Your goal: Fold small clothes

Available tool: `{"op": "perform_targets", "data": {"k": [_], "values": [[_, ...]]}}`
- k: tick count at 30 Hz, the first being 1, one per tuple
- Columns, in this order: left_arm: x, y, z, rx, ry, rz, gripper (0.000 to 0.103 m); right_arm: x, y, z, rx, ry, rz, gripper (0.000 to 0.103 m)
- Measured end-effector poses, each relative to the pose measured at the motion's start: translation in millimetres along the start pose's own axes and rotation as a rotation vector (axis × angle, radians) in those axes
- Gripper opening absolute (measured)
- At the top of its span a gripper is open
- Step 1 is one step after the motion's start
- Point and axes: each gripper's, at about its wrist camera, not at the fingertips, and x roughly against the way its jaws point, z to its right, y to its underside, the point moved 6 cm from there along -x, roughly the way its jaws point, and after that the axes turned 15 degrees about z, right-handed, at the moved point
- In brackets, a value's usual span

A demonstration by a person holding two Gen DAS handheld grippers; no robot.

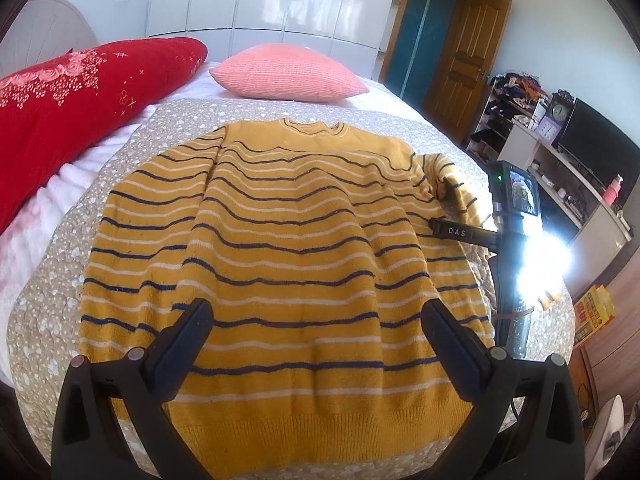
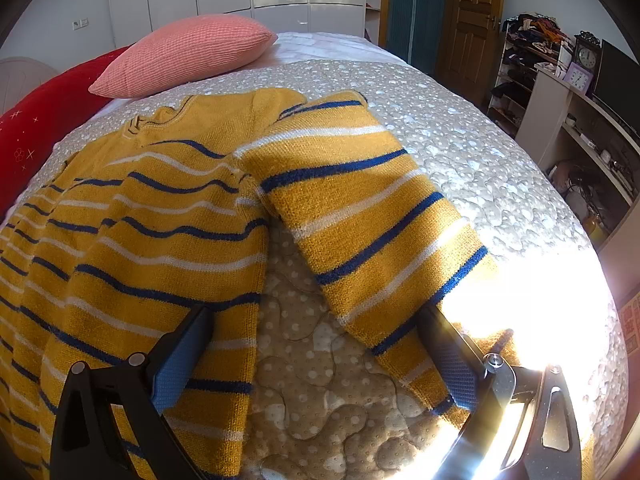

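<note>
Yellow striped sweater (image 1: 288,248) flat on bed (image 1: 168,128), both grippers (image 1: 316,344) (image 2: 316,356) w/ jaws apart.

The left claw (image 1: 316,328) hangs spread wide above the striped yellow sweater (image 1: 280,260) lying flat on the quilted bedspread (image 1: 52,280).

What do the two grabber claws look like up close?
The left gripper has a black plastic frame with silver round bolts and two long flat fingers with dark pads. The right gripper looks the same, with ribbed blue pads on its fingers. Seen from the left, it shows white letters "DAS" on one black finger, a small screen, a green light, and a black handle.
</note>
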Motion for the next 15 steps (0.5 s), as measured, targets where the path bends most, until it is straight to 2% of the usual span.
{"op": "perform_targets", "data": {"k": [8,15], "values": [[8,-2,-15,0.034,-0.014,0.017,0.103,0,0,0,0.0,0.0,0.0,0.103],[23,2,-26,0.025,-0.065,-0.001,0.103,0,0,0,-0.001,0.0,0.0,0.103]]}}
